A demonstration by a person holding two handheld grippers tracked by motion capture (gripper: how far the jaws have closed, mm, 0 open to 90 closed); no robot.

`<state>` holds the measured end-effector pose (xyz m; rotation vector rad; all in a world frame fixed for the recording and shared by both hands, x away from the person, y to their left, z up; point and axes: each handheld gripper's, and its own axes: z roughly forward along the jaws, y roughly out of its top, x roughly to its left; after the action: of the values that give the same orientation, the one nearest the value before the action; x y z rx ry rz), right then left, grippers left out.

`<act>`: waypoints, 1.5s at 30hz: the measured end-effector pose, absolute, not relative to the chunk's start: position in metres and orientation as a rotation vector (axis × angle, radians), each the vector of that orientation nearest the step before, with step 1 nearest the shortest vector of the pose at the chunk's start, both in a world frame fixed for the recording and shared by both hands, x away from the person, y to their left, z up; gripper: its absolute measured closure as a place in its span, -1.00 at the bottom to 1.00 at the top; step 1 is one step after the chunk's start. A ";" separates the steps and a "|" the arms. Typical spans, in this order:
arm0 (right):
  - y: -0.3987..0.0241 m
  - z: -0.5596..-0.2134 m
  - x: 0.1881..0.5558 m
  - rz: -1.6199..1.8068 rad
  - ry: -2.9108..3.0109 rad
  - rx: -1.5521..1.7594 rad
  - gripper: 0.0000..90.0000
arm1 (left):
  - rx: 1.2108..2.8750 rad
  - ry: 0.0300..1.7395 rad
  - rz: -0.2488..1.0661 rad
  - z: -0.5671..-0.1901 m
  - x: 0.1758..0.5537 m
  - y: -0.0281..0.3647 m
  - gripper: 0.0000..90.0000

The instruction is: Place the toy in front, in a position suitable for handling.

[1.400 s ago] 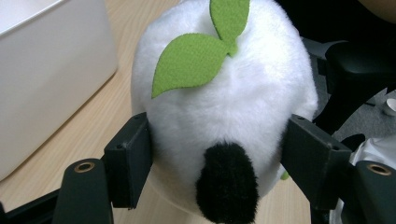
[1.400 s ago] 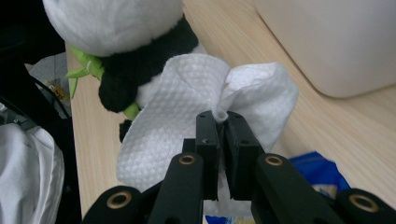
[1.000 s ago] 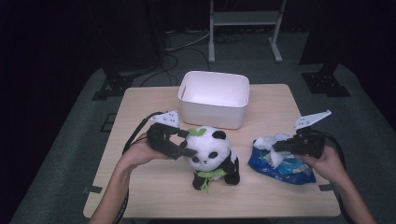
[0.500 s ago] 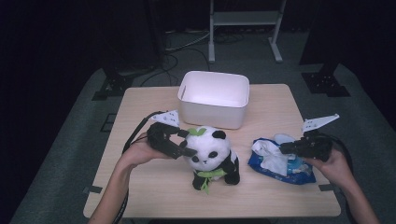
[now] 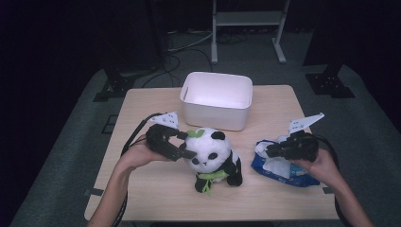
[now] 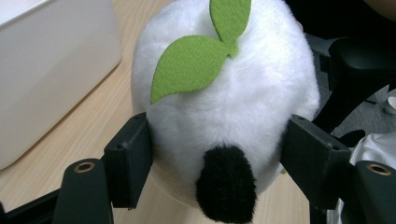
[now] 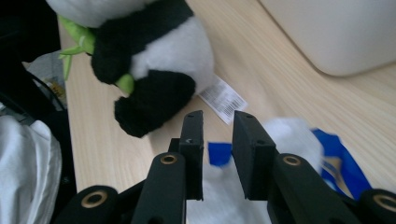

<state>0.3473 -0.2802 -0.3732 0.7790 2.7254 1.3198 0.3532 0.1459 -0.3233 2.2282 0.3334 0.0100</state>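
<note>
A black-and-white panda plush (image 5: 210, 153) with a green leaf on its head sits upright on the table's middle. My left gripper (image 5: 187, 150) is shut on its head from the left. In the left gripper view both pads press into the white fur of the plush (image 6: 219, 93). At the right lies a blue wipes pack (image 5: 283, 170) with white tissue sticking out of it. My right gripper (image 5: 270, 150) hovers over its left end. Its jaws have just been opening and stand a little apart (image 7: 218, 126), with nothing between them and the pack (image 7: 341, 158) below.
A white rectangular bin (image 5: 215, 101) stands behind the panda near the table's far edge. The wooden table (image 5: 151, 189) has bare room in front of and left of the panda. A barcode tag (image 7: 223, 99) lies by the panda's foot.
The right gripper drifted right, then back left over the wipes pack, and the pack has settled lower on the table. The left gripper and the panda have kept still.
</note>
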 end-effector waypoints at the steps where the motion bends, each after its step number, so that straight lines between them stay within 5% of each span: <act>1: -0.276 -0.373 0.348 1.326 2.730 0.761 0.61 | 2.231 0.331 0.011 -0.323 0.353 0.147 -0.36; 28: -0.169 -0.380 0.358 1.383 2.902 0.451 0.57 | 2.236 0.374 0.019 -0.331 0.348 0.173 -0.37; 45: -0.156 -0.374 0.360 1.367 2.899 0.428 0.60 | 2.274 0.348 0.077 -0.319 0.338 0.187 -0.59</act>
<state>0.3603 -0.1557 -0.3743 0.4280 2.8986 1.3669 0.3379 0.1869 -0.3187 2.2744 0.3481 0.0767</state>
